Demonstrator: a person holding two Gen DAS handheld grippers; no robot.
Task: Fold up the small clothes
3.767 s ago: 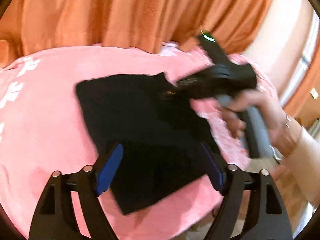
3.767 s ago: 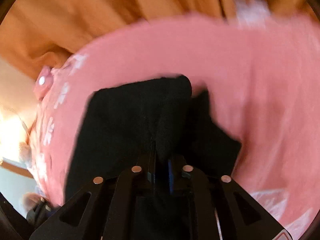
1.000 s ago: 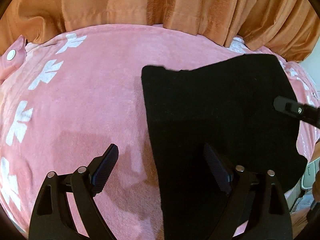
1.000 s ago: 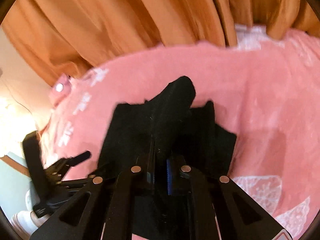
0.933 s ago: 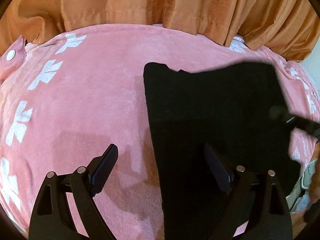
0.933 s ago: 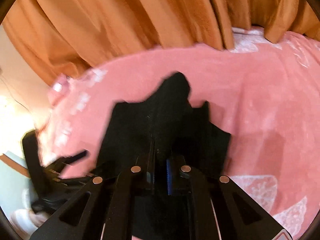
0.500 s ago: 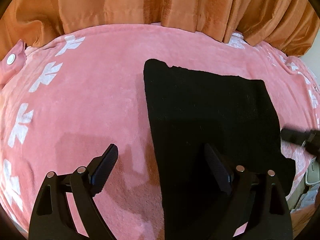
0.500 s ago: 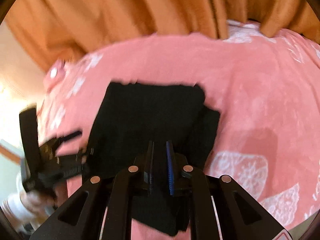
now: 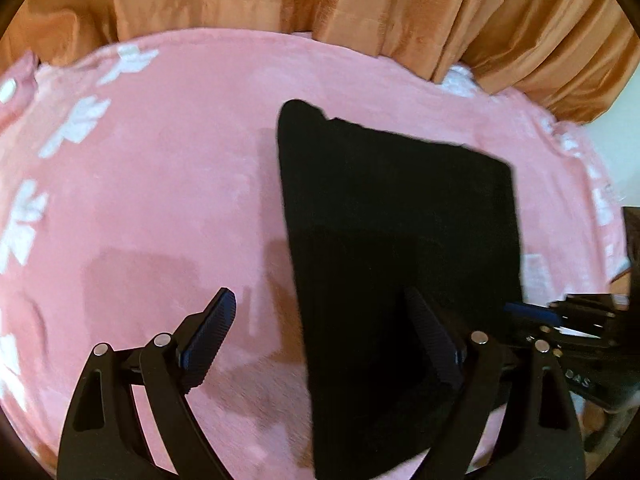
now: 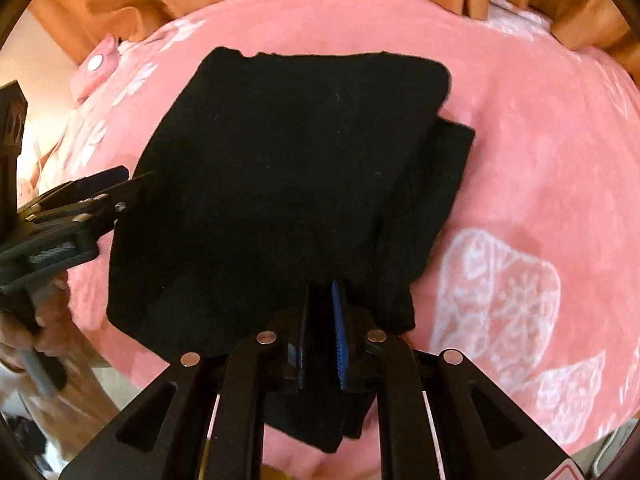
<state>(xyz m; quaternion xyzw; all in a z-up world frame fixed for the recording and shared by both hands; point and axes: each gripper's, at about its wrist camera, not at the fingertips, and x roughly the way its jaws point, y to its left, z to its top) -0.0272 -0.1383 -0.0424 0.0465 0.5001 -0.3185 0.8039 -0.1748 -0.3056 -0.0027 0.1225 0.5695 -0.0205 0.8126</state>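
A black garment (image 9: 396,240) lies folded flat on the pink blanket (image 9: 160,200). It also shows in the right wrist view (image 10: 288,184), with a folded layer showing along its right edge. My left gripper (image 9: 320,344) is open and empty, low over the garment's near left edge; its right finger is over the cloth. My right gripper (image 10: 322,332) has its jaws a narrow gap apart at the garment's near edge, with black cloth between them. It shows at the right of the left wrist view (image 9: 560,320).
The pink blanket (image 10: 540,140) with white patterns covers the surface. Orange curtains (image 9: 360,12) hang behind it. The blanket's front edge drops off just below the garment in the right wrist view. The left gripper and hand show at the left there (image 10: 68,216).
The right gripper has laid the lifted flap down, so the garment now lies flat and folded over. Its jaws have parted slightly. The left gripper has stayed open and nearly still.
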